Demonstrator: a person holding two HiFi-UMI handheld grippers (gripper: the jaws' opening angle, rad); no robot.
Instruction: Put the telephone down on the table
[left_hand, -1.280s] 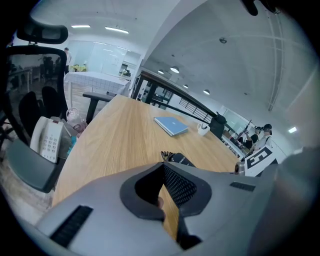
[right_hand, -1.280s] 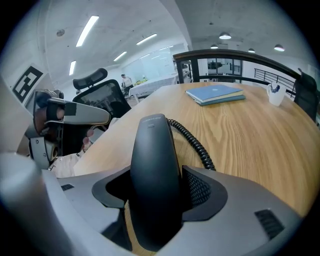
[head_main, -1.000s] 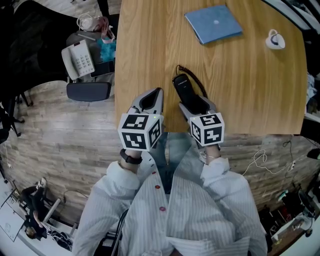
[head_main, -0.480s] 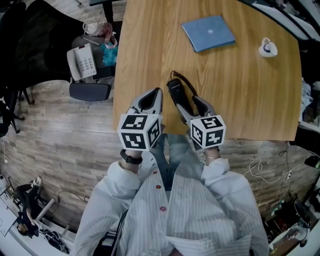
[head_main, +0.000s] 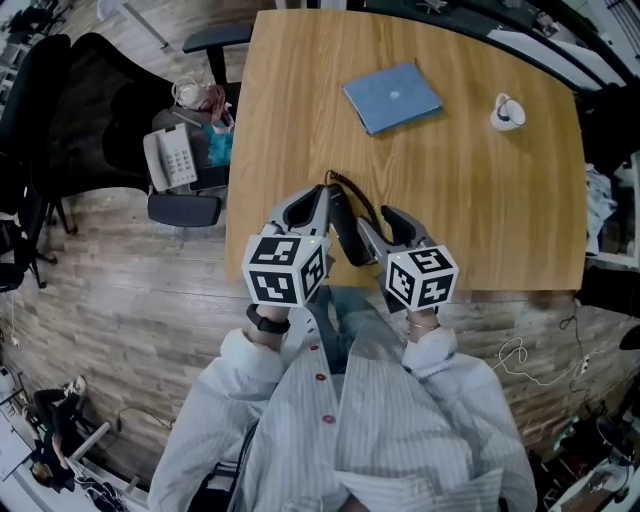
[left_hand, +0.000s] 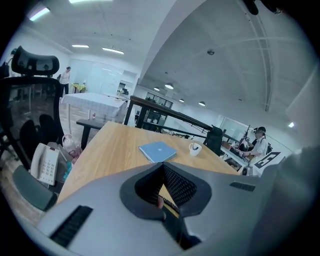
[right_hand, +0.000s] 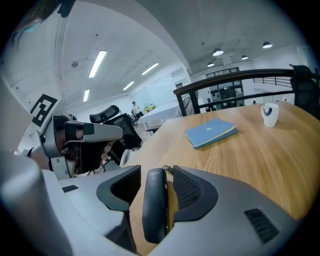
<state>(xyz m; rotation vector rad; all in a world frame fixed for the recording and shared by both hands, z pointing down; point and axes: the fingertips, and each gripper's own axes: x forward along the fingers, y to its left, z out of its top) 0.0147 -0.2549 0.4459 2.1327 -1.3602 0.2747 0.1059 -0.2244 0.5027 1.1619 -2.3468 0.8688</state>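
Note:
A black telephone handset (head_main: 342, 228) with a coiled cord (head_main: 352, 192) is at the near edge of the wooden table (head_main: 480, 200). My right gripper (head_main: 375, 222) has it between its jaws, which are closing. In the right gripper view the handset (right_hand: 154, 205) stands nearer the left jaw, and a strip of wood shows beside the right pad. My left gripper (head_main: 318, 192) hovers just left of the handset, shut on nothing. The white telephone base (head_main: 172, 160) rests on a chair left of the table.
A blue notebook (head_main: 392, 97) lies at the table's far middle. A white mug (head_main: 507, 112) stands at the far right. A black office chair (head_main: 90, 110) and bags sit left of the table. A person's striped shirt fills the lower part of the head view.
The right gripper and the handset have drawn back toward the table's near edge and closer to the left gripper. The right jaws stand narrower round the handset.

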